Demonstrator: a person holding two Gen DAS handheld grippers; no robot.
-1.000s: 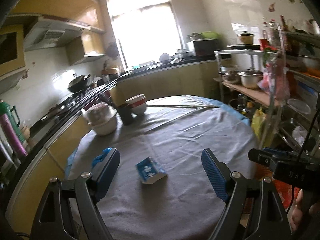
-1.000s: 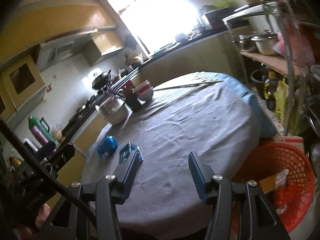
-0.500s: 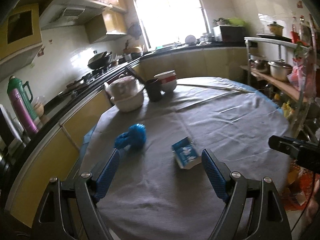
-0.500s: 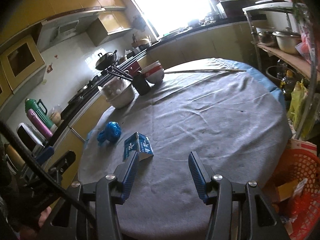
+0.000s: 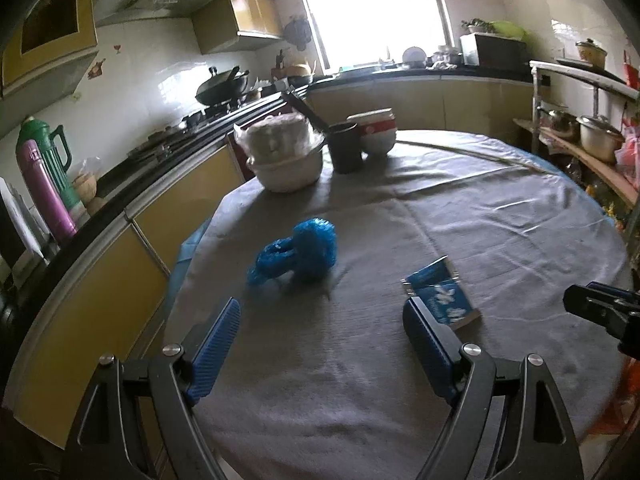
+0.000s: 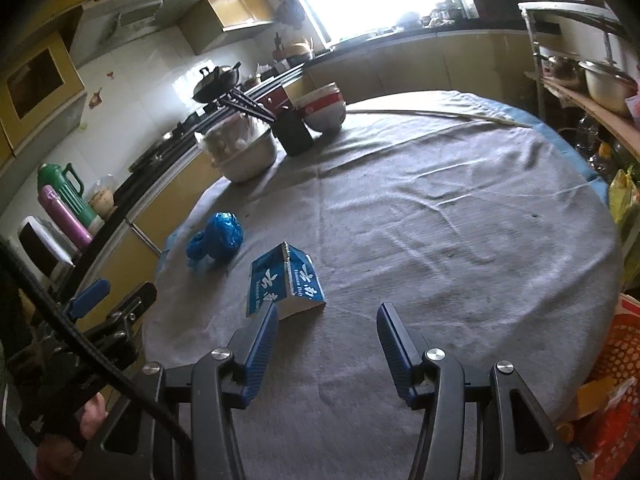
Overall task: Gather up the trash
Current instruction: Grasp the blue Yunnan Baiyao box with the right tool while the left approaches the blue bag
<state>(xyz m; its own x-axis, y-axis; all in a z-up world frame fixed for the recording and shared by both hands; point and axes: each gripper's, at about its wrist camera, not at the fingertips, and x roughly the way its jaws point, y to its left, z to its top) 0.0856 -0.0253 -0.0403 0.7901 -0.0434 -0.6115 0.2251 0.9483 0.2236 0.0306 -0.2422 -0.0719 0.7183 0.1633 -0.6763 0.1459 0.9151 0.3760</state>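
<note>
On the round table with the grey cloth (image 5: 460, 208) lie two bits of trash: a crumpled blue plastic bag (image 5: 298, 250) and a flattened blue and white milk carton (image 6: 284, 280). They lie near each other but do not touch. The left gripper (image 5: 322, 334) hangs over the cloth with its jaws wide apart and nothing in them; the bag is just ahead of it. The right gripper (image 6: 328, 332) is also apart and holds nothing, and the carton lies just in front of its left finger. At the far side of the table stand a white pot with a plastic-wrapped bowl on top (image 5: 286, 156), a dark cup holding black chopsticks (image 6: 294, 130), and stacked red and white bowls (image 5: 376, 130). An orange mesh basket (image 6: 616, 364) with cardboard scraps in it sits beside the table.
</note>
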